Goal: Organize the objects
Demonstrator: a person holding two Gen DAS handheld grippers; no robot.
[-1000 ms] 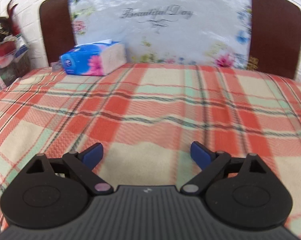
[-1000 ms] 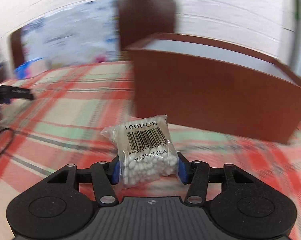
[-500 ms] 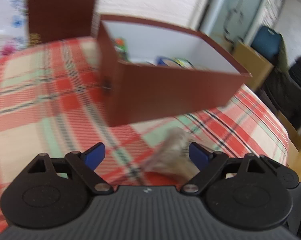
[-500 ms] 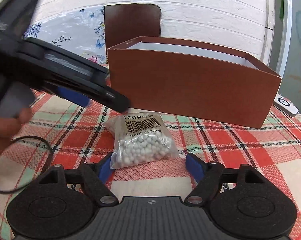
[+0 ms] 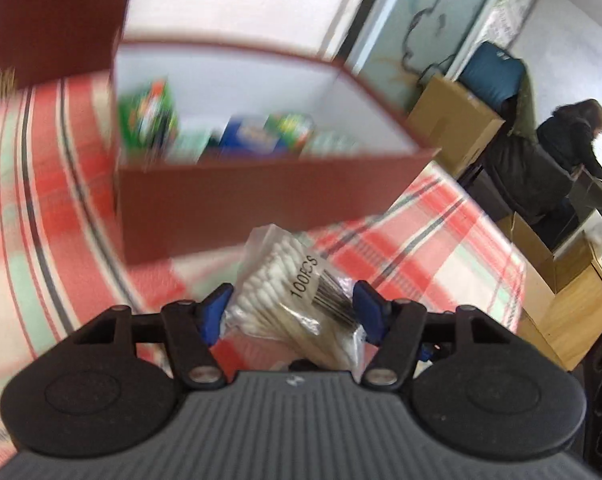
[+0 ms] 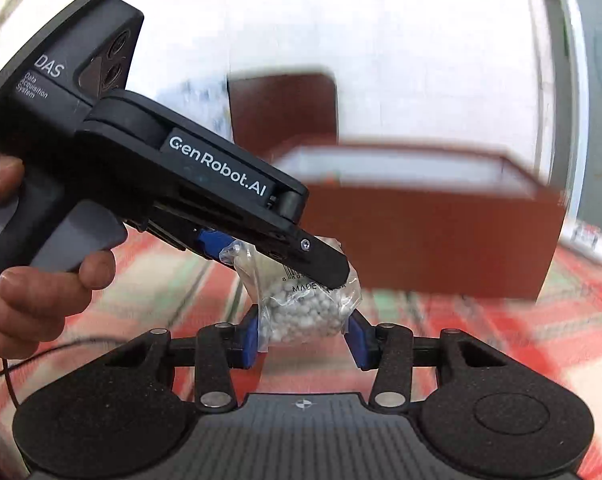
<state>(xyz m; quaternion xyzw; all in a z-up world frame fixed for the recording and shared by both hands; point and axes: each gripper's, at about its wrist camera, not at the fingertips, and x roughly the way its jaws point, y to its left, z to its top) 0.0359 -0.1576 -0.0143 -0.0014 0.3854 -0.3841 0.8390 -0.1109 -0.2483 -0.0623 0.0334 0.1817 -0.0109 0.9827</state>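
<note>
A clear bag of cotton swabs [image 5: 297, 300], marked 100PCS, sits between the blue pads of my left gripper [image 5: 293, 316], which is shut on it and holds it above the plaid blanket. In the right wrist view the same bag [image 6: 305, 308] hangs from the left gripper's fingers [image 6: 317, 260], and my right gripper [image 6: 303, 338] has closed its blue pads on the bag's lower end. The brown box [image 5: 237, 196] stands just beyond, open on top, with several colourful packs inside; it also shows in the right wrist view [image 6: 441, 236].
The plaid blanket [image 5: 53, 220] covers the bed. A dark headboard [image 5: 53, 20] stands behind the box. A white remote [image 6: 589, 240] lies right of the box. A person [image 5: 557, 160] and cardboard boxes [image 5: 453, 128] are off the bed's right side.
My left gripper swung right from the tissue side to the box, came over the bag and closed on it. The bag rose off the blanket. My right gripper opened, then closed on it again.
</note>
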